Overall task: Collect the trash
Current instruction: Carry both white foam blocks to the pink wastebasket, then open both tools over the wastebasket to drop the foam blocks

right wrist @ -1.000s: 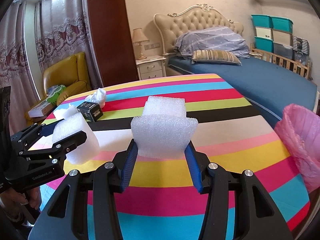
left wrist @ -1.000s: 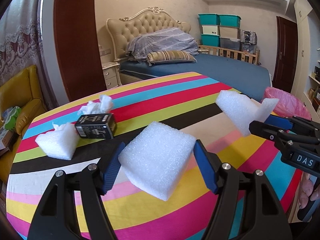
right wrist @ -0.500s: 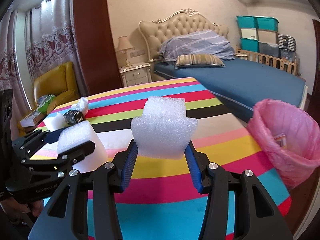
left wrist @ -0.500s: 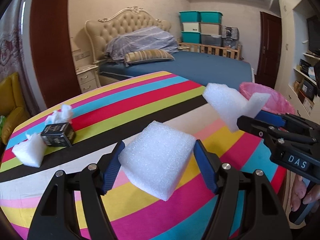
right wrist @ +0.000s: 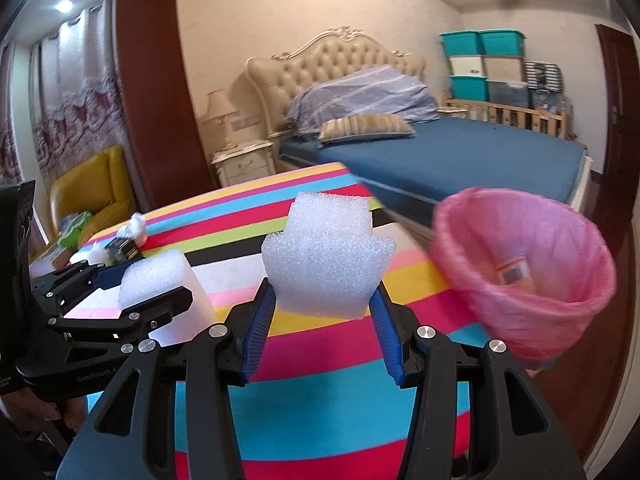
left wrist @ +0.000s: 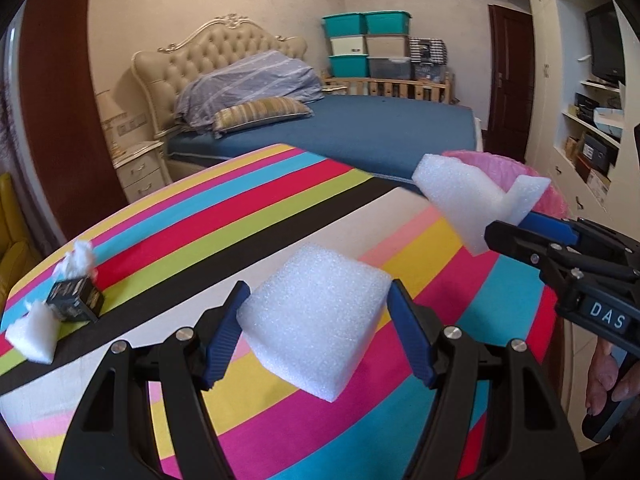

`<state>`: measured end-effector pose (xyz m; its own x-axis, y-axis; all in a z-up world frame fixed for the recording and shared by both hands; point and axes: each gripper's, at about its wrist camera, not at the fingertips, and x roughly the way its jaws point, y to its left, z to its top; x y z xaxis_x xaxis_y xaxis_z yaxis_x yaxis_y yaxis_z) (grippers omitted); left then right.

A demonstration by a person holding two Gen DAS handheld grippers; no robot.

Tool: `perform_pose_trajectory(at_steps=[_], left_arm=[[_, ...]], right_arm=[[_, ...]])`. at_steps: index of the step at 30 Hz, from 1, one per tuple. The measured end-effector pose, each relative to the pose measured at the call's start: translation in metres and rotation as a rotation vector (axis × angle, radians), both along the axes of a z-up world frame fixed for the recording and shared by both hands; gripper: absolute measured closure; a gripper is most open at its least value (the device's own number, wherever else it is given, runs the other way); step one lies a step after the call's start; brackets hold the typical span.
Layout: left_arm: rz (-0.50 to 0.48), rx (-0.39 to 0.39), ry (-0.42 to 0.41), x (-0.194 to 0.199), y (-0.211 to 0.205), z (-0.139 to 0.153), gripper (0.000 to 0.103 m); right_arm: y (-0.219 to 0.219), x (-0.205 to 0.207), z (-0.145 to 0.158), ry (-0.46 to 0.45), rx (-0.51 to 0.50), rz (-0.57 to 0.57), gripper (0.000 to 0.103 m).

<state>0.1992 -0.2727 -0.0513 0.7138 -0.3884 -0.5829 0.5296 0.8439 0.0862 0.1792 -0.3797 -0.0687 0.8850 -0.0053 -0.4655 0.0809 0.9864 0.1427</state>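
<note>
1. Your left tongs (left wrist: 316, 334) clench a square foam block (left wrist: 316, 320); your right tongs (right wrist: 322, 314) clench a stepped foam piece (right wrist: 326, 256).
2. Release early and foam lands on the striped table (left wrist: 280, 208).
3. The pink-lined bin (right wrist: 524, 276) stands far right; overshooting risks missing it.

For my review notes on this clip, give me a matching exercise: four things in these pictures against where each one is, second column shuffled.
Things:
1. square foam block
2. stepped foam piece
3. small black box
4. pink bin bag

Places:
A. beside the table's edge, on the bed's side
B. on the striped tablecloth, next to crumpled tissue
C. clamped in the left gripper
D. clamped in the right gripper

Pairs: 1-C, 2-D, 3-B, 4-A
</note>
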Motion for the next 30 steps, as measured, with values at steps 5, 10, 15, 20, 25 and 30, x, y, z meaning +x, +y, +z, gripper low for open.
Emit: perform_pose_trajectory(at_steps=[5,10,15,20,25,30], left_arm=[[-0.070,-0.023,0.005,0.002,-0.035,0.007,0.035],[-0.145,-0.042,0.022,0.006,-0.077,0.011,0.035],[-0.209,-0.096,0.065,0.022,-0.122,0.020,0.035],[-0.251,-0.125,0.063,0.034,-0.174,0.031,0.034],[-0.276,-0.133,0.093,0.050,-0.222,0.029,0.034],[-0.277,-0.166,0.140,0.072,-0.259,0.024,0.030]], right_arm=[[-0.034,-0.016,0.005,-0.025,0.006,-0.085,0.056],[-0.073,-0.031,0.005,-0.040,0.011,-0.184,0.056],[-0.117,-0.039,0.001,-0.038,0.022,-0.272,0.056],[-0.147,-0.037,-0.001,-0.032,0.000,-0.318,0.056],[-0.168,-0.030,-0.007,-0.020,-0.028,-0.339,0.056],[-0.176,-0.016,-0.010,-0.005,-0.066,-0.319,0.053]])
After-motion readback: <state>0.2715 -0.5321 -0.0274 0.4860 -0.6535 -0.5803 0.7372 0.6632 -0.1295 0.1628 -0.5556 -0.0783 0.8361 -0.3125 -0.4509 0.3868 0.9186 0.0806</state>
